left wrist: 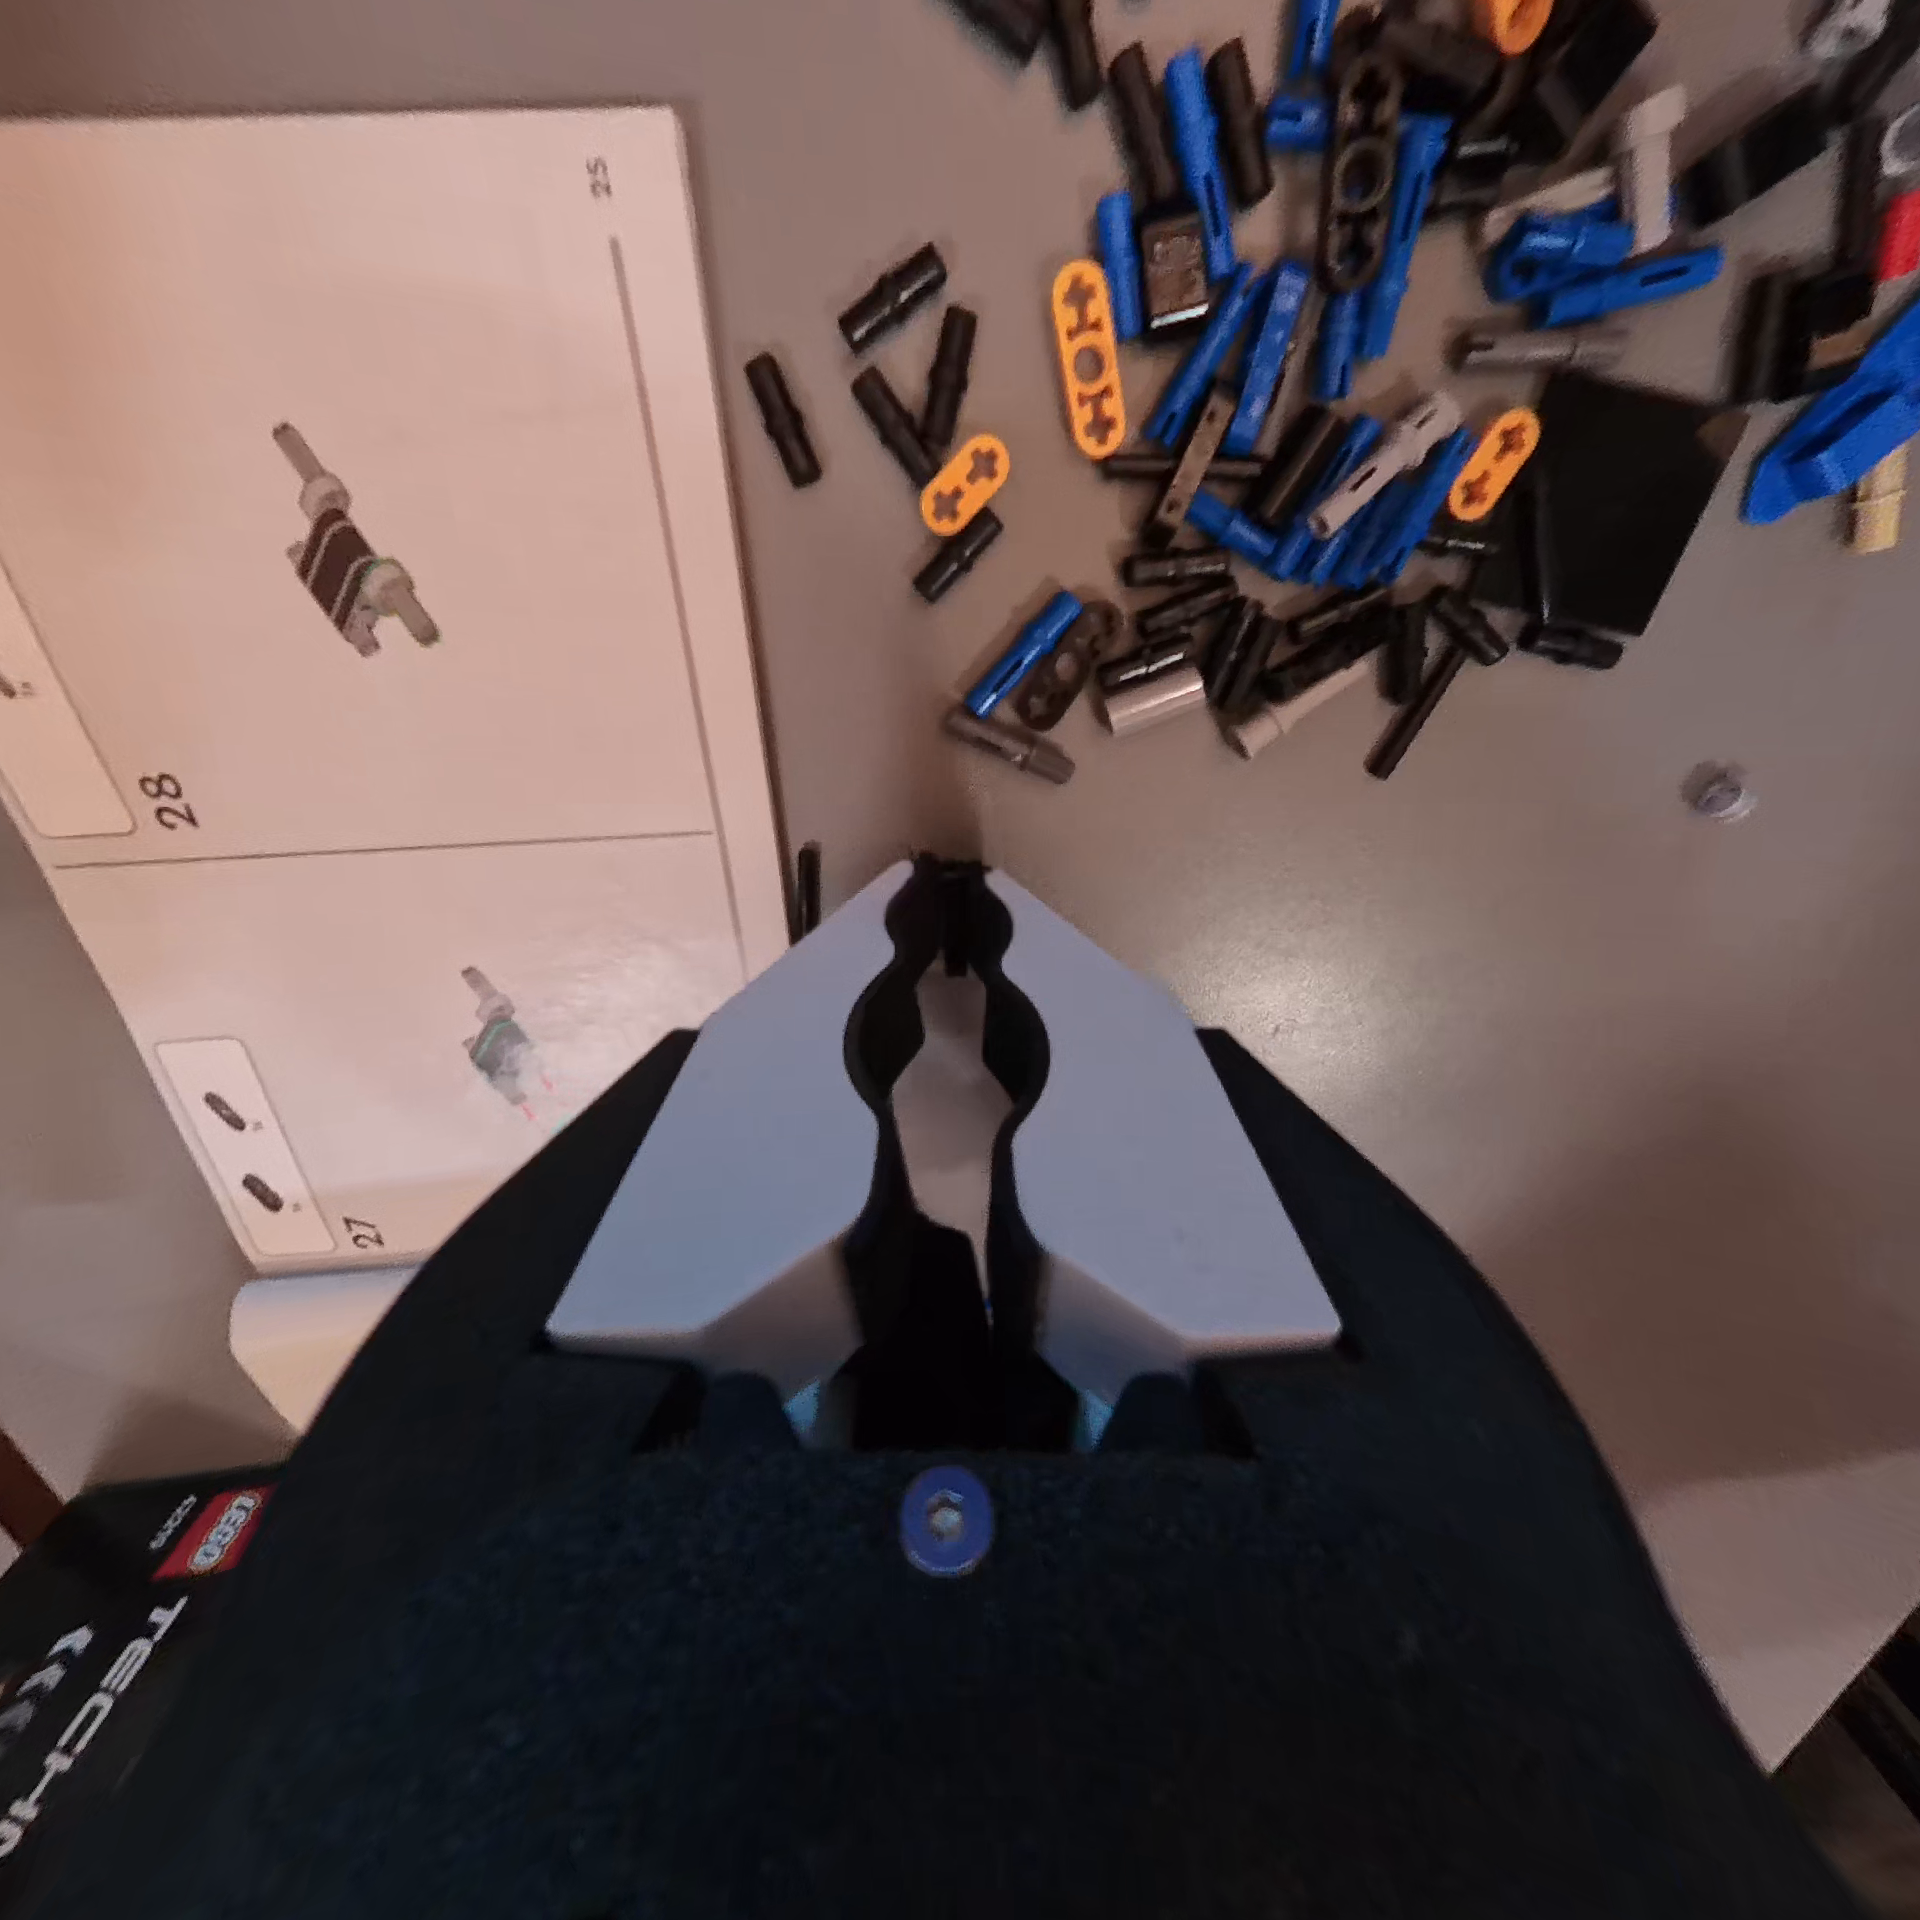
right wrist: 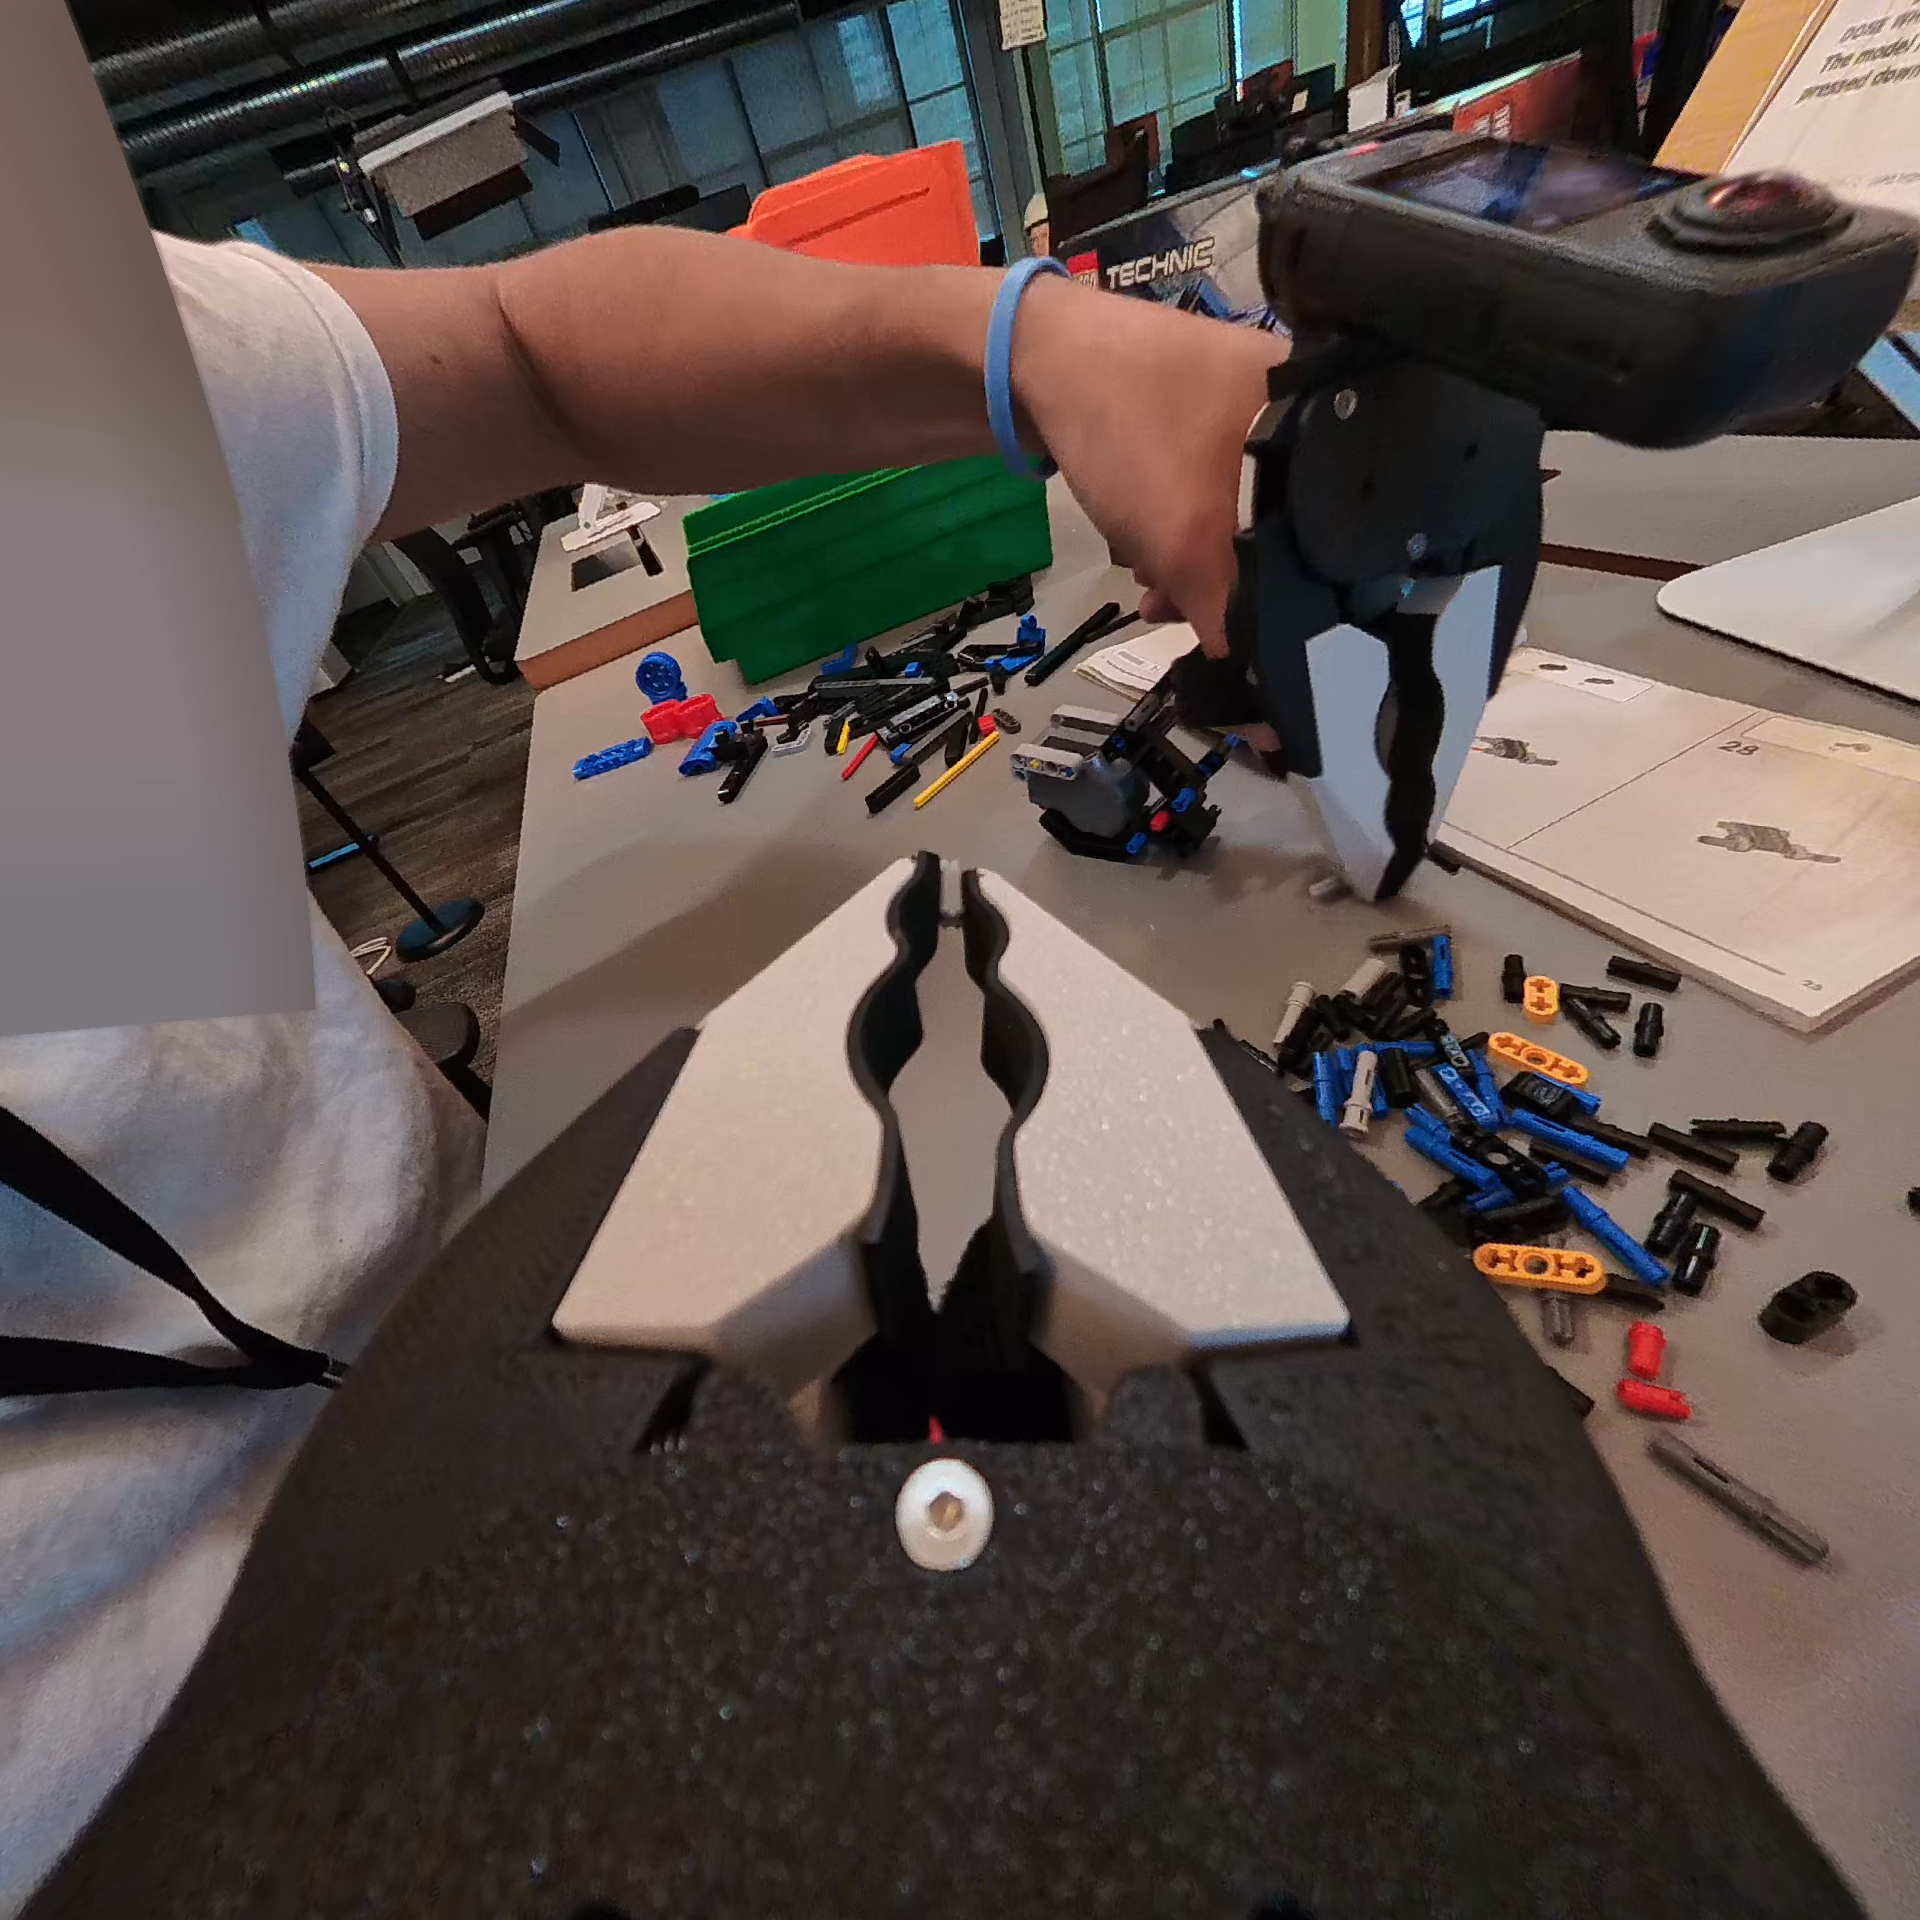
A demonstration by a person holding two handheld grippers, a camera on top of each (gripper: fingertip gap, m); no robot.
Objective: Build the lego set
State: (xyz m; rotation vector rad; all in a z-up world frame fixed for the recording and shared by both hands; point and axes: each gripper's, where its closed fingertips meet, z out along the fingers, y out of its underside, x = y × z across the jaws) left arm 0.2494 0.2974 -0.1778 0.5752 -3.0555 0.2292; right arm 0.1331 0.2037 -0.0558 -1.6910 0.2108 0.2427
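Room: workshop hall with large windows and ceiling pipes behind the grey counter (right wrist: 727, 894).
Counter: carries everything; bare grey surface directly beyond both sets of fingers.
Instruction booklet (left wrist: 364, 520): open and flat, to the left of the left gripper's fingers, its corner just beside them.
Green bin (right wrist: 868, 561): far beyond the right gripper's fingers, behind a second scatter of loose pieces.
Left gripper (left wrist: 948, 868): fingers closed on a small black pin (left wrist: 951, 914) pinched at the very tips; in the right wrist view the same gripper (right wrist: 1371, 883) points down with its tips at the counter, beside the booklet edge.
Right gripper (right wrist: 943, 868): fingers nearly together with a narrow slit between the tips; a tiny thing may sit in the slit, but I cannot tell what.
Partly built model (right wrist: 1122, 784): grey and black, on the counter ahead and slightly right of the right fingers, just left of the left gripper.
Loose pile (left wrist: 1299, 416): black, blue and orange pieces ahead and right of the left fingers, near but apart from the tips.
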